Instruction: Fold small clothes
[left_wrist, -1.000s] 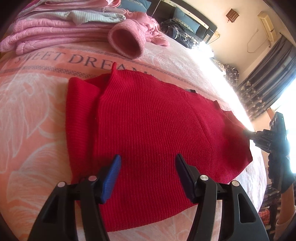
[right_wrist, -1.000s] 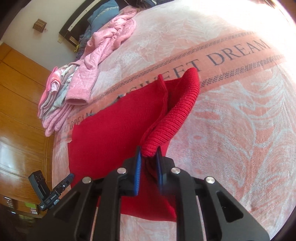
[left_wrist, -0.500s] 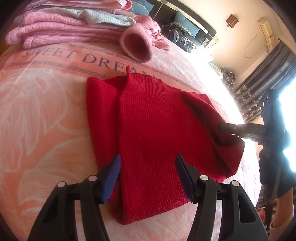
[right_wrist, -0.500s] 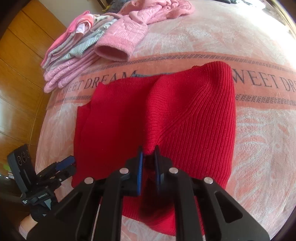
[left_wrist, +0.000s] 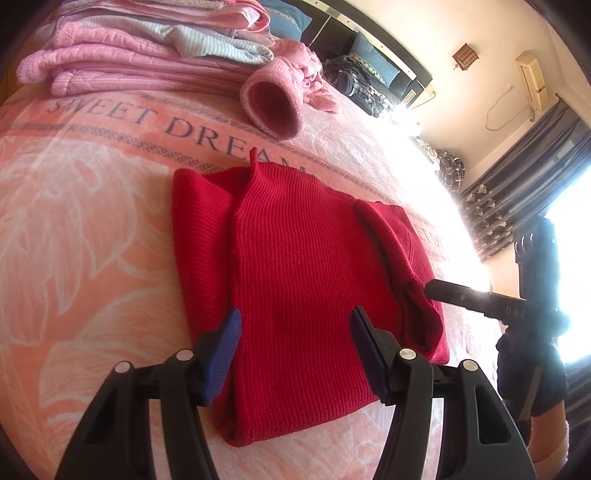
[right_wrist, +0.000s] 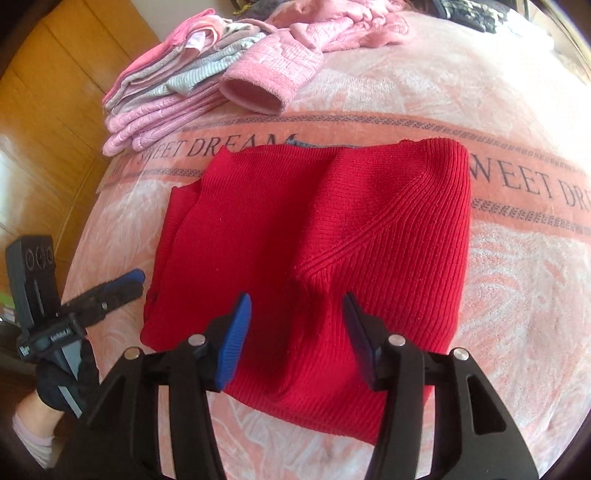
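A red ribbed knit garment (left_wrist: 295, 266) (right_wrist: 325, 236) lies on the pink bed blanket, both side parts folded in over its middle. My left gripper (left_wrist: 295, 336) hovers open over its near edge, nothing between the blue pads. My right gripper (right_wrist: 297, 328) is open above the near hem of the garment, its fingers apart and empty. In the left wrist view the right gripper (left_wrist: 430, 288) shows from the side at the garment's right edge. In the right wrist view the left gripper (right_wrist: 125, 282) sits at the garment's left edge.
A stack of folded pink and grey clothes (left_wrist: 140, 55) (right_wrist: 173, 85) lies at the far side of the blanket (left_wrist: 74, 221), with a pink sleeve cuff (left_wrist: 273, 107) beside it. Dark clothes (left_wrist: 354, 81) lie by the headboard. Wooden floor (right_wrist: 48, 110) is at the bed's left.
My right gripper carried the garment's right side over onto the middle, then opened and let it go. My left gripper stayed open and drew back slightly.
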